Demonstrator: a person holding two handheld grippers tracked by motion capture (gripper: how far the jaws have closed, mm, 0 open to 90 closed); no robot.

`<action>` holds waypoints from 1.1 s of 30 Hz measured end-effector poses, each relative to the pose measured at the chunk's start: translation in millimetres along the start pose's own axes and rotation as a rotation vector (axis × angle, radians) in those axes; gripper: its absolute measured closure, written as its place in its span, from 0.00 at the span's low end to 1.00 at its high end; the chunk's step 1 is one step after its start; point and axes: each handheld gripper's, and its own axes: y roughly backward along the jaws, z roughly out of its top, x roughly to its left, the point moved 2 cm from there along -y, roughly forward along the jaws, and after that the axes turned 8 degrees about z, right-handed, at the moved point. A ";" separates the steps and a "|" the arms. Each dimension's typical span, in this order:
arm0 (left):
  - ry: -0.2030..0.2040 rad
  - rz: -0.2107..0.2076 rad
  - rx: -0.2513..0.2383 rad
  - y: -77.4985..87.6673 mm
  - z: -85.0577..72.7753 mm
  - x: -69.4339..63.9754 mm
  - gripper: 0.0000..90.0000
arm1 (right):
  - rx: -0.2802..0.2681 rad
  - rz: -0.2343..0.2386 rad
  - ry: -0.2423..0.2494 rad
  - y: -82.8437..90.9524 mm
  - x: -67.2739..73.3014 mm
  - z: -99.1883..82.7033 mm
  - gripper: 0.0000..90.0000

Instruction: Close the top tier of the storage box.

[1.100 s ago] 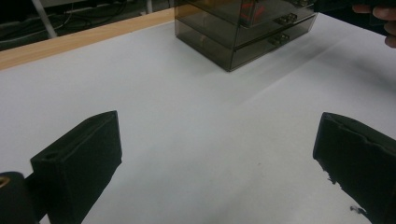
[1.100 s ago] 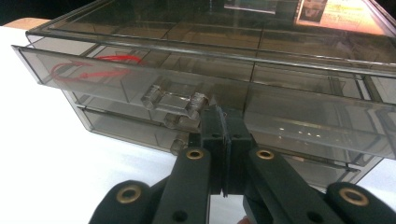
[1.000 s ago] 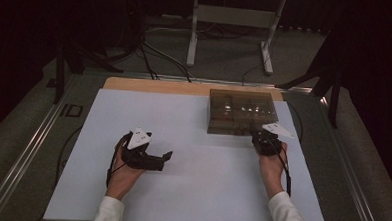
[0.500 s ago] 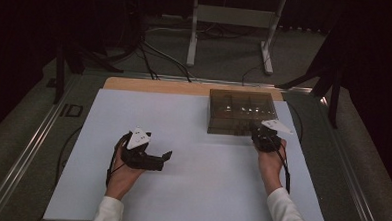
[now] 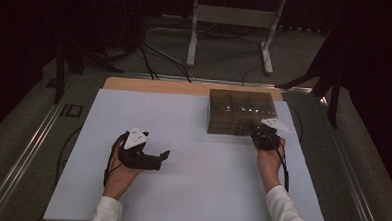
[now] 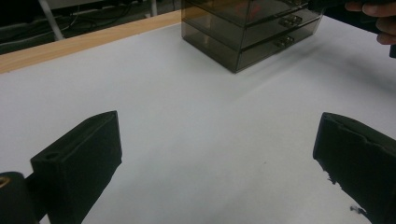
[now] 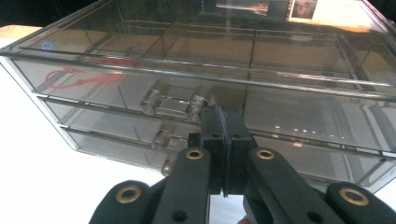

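Observation:
A smoky clear plastic drawer box (image 5: 238,111) stands at the back right of the white table top (image 5: 192,140). My right gripper (image 5: 256,130) is at its front face, shut with nothing between the pads. In the right gripper view the closed jaw tips (image 7: 224,125) sit just right of the top drawer's clear handle (image 7: 170,105), very near the drawer front; contact cannot be told. A red item (image 7: 70,79) lies inside the top drawer. My left gripper (image 5: 163,159) rests low over the table at the front left, open and holding nothing (image 6: 219,158).
A wooden strip (image 5: 155,85) runs along the table's far edge. Metal rails (image 5: 27,148) border the table on both sides. A white stand (image 5: 232,27) and cables are on the floor behind. From the left gripper view, the drawer box (image 6: 252,28) is far ahead.
My right gripper has edged slightly forward toward the drawer box front. The left hand has kept still.

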 end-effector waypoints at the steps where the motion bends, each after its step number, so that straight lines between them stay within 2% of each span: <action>1: -0.001 -0.001 -0.001 0.4 0.0 0.2 0.03 | 0.000 0.000 0.000 0.0 -0.1 0.1 1.00; 10: -0.007 0.012 -0.009 7.0 0.5 3.4 0.03 | 0.005 0.003 0.004 2.4 0.2 -1.2 0.97; 21: 0.003 0.036 -0.014 16.3 -2.3 10.8 0.03 | -0.018 0.062 0.031 18.5 13.8 0.5 0.83; 23: 0.006 0.042 -0.015 18.8 -3.4 12.9 0.03 | -0.019 0.096 0.024 22.8 17.4 0.4 0.77; 25: 0.007 0.047 -0.016 20.6 -4.6 15.2 0.03 | -0.019 0.109 0.019 24.5 18.8 0.1 0.74; 26: 0.011 0.050 -0.018 21.2 -5.0 15.8 0.03 | -0.022 0.131 0.021 28.7 22.2 -0.5 0.68; 27: 0.011 0.050 -0.018 21.2 -5.0 15.8 0.03 | -0.022 0.131 0.021 28.7 22.2 -0.5 0.68; 33: 0.016 0.059 -0.018 25.8 -7.7 19.7 0.03 | -0.024 0.167 0.019 40.4 27.3 -6.3 0.52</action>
